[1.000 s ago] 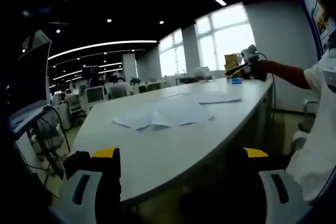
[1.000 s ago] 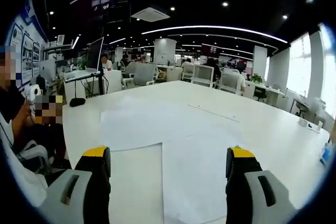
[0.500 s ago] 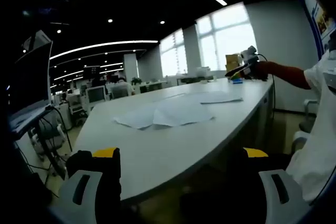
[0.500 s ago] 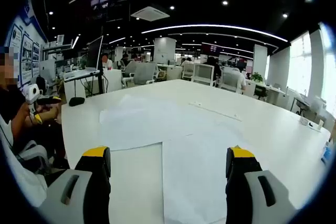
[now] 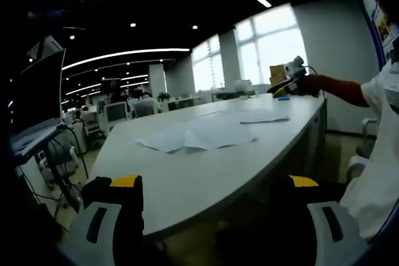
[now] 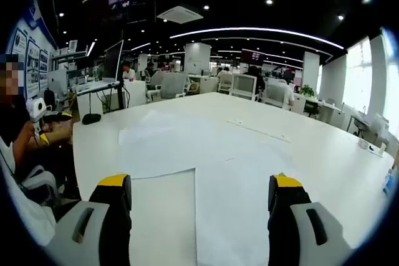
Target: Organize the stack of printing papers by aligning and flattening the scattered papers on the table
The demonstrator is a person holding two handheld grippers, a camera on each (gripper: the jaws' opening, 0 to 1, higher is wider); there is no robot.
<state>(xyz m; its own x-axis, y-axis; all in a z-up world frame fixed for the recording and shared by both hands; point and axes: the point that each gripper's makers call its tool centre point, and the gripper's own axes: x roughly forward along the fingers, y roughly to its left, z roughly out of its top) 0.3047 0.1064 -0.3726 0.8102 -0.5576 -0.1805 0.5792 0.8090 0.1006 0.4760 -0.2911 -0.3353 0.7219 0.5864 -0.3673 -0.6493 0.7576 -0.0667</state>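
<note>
The counter [image 6: 324, 154] is broad and mostly bare around the loose papers [image 6: 187, 147], so a tool can come in low over the near edge with nothing standing in its path. In the left gripper view the papers [image 5: 199, 136] lie mid-counter, with open surface between them and the near edge. At the far end a small blue item [image 5: 283, 97] and a yellowish box [image 5: 275, 73] stand. The right tool [image 5: 288, 82] and its red sleeve [image 5: 336, 87] reach over that corner.

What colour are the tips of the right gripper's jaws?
Yellow tips on the right gripper, over black and grey jaw bodies; clearest in the right gripper view.
</note>
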